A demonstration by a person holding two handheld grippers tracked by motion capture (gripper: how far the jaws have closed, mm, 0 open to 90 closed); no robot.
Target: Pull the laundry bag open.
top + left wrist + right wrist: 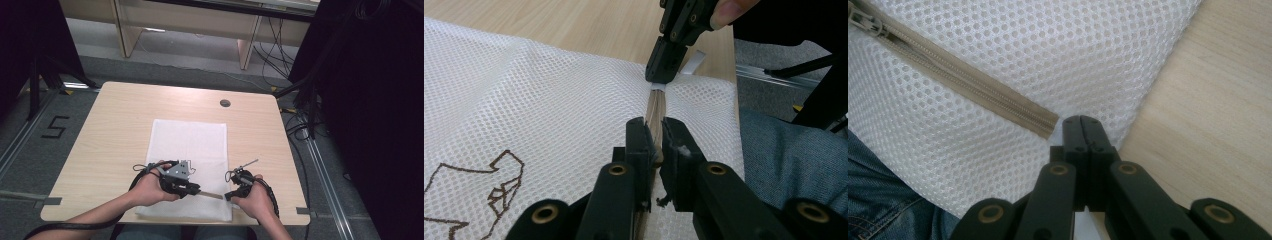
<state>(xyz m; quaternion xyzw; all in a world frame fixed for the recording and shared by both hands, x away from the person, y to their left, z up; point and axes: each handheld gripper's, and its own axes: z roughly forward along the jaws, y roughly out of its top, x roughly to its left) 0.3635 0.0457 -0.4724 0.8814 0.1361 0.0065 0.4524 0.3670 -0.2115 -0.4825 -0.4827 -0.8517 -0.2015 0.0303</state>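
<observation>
A white mesh bag (187, 145) lies flat on the wooden table (115, 130), with a beige zipper (211, 194) along its near edge. My left gripper (197, 190) is shut on that zipper (655, 107), the strip clamped between its jaws (654, 135). Farther along the strip, my right gripper (659, 75) pinches the bag where the zipper ends. In the right gripper view its jaws (1082, 122) are shut on the mesh beside the end of the zipper (963, 82). The zipper's slider (860, 22) sits at the upper left.
A round cable hole (225, 103) lies in the table beyond the bag. A brown stitched logo (499, 185) marks the mesh. The person's jeans (784, 165) are close under the near table edge. Black stands and cables (305, 100) stand on the floor to the right.
</observation>
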